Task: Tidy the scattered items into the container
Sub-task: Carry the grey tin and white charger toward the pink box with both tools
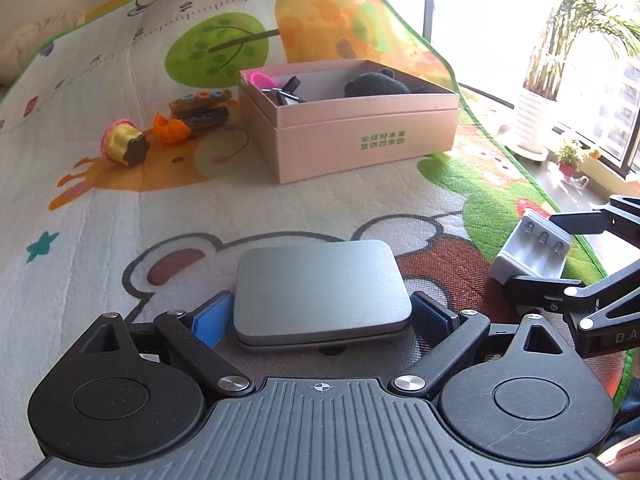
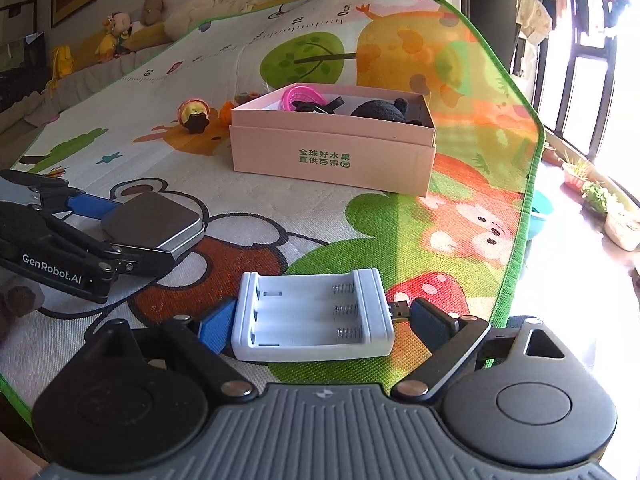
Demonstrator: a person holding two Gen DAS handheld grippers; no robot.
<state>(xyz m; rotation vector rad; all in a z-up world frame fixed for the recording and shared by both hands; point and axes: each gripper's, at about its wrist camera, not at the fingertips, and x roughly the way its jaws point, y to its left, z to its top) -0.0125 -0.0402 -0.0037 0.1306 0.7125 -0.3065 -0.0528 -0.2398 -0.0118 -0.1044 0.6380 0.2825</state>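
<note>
A flat grey tin [image 1: 320, 288] lies on the play mat, and my left gripper [image 1: 320, 314] is shut on it, with a blue pad pressed against each side. From the right wrist view the same tin [image 2: 156, 220] sits between the left gripper's fingers [image 2: 120, 232]. My right gripper [image 2: 320, 320] is shut on a white battery charger [image 2: 312, 316], its USB plug against the right finger. The open pink box [image 1: 360, 136] [image 2: 332, 156] stands further back and holds a pink item, black clips and a black plush. A cupcake toy [image 1: 124, 142], an orange piece [image 1: 172, 128] and a striped roll [image 1: 204, 108] lie left of the box.
The colourful mat [image 2: 460, 240] ends in a green edge at the right. Beyond it are bare floor, potted plants [image 1: 568, 156] and a bright window. Stuffed toys [image 2: 116, 28] line the wall at the back left. The two grippers are close side by side.
</note>
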